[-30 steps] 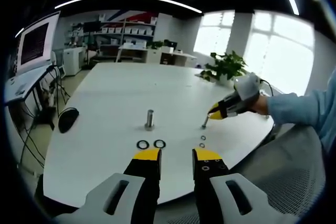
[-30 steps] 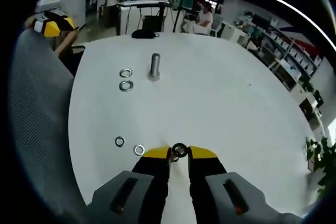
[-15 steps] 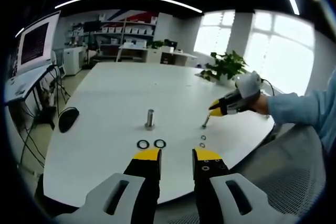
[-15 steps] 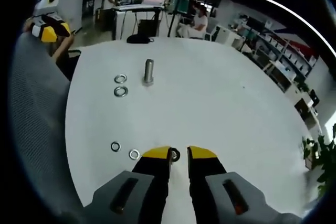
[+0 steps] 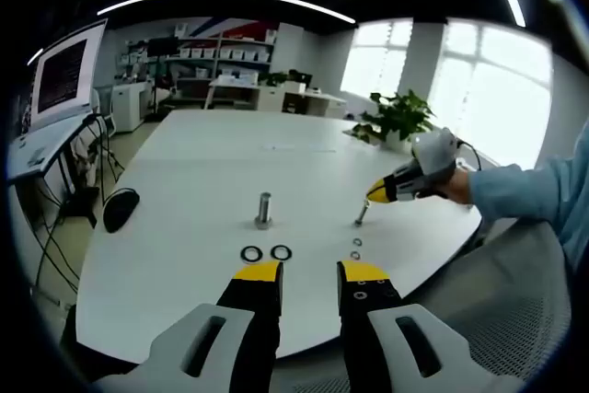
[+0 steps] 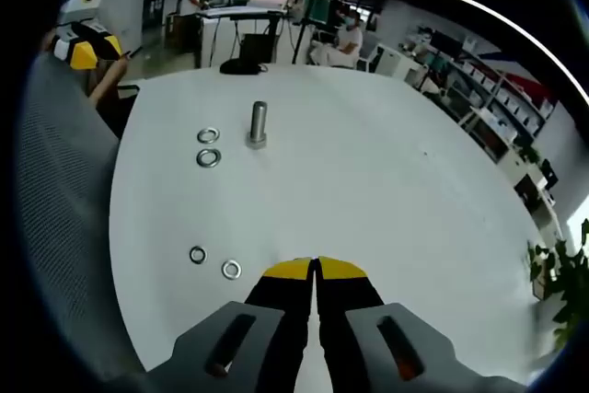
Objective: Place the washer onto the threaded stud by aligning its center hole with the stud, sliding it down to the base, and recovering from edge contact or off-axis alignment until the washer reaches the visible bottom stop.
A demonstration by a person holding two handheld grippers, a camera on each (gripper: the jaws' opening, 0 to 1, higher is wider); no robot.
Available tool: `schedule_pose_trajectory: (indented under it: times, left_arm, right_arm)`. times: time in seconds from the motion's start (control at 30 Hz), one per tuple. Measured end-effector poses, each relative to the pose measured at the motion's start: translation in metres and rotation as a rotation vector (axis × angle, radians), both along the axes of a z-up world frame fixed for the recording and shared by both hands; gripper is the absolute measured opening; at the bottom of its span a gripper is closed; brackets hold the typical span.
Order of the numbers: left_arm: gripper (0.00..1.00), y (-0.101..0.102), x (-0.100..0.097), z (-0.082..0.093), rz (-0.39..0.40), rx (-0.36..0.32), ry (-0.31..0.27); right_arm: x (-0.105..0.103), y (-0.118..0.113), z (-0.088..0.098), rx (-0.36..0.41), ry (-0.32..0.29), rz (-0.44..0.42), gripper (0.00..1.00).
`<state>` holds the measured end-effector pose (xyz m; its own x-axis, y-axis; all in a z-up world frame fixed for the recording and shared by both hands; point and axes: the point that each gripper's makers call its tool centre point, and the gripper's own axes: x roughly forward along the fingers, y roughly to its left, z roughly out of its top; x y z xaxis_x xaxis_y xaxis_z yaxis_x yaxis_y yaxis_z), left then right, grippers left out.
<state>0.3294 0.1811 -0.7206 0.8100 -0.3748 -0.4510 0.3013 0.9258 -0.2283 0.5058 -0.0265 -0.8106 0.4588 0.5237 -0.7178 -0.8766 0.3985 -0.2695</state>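
Under the right tool [image 5: 370,195], a small upright stud [image 5: 361,214]

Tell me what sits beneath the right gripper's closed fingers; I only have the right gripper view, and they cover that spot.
Observer: In the left gripper view, a small stud stands on the table just below the right gripper. Whether a washer is on it is too small to tell.
Operator: Is the left gripper open? It is tiny in my view.
Observer: Yes. The left gripper has its fingers apart, with nothing between them.
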Motion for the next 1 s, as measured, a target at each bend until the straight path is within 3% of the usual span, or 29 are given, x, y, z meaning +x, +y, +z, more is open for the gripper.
schedule_pose_trajectory:
  times: [0.27, 1.0]
  left_arm:
    - [0.21, -0.0002, 0.0000, 0.0003, -0.002, 0.000, -0.002]
    - [0.21, -0.0011, -0.0001, 0.0006, -0.007, -0.001, -0.002]
  right_arm:
    - [0.0012, 0.0002, 0.0017, -0.007, -0.021, -0.001, 0.03]
    - [0.0027, 0.0005, 0.0080, 0.036, -0.007, -0.021, 0.03]
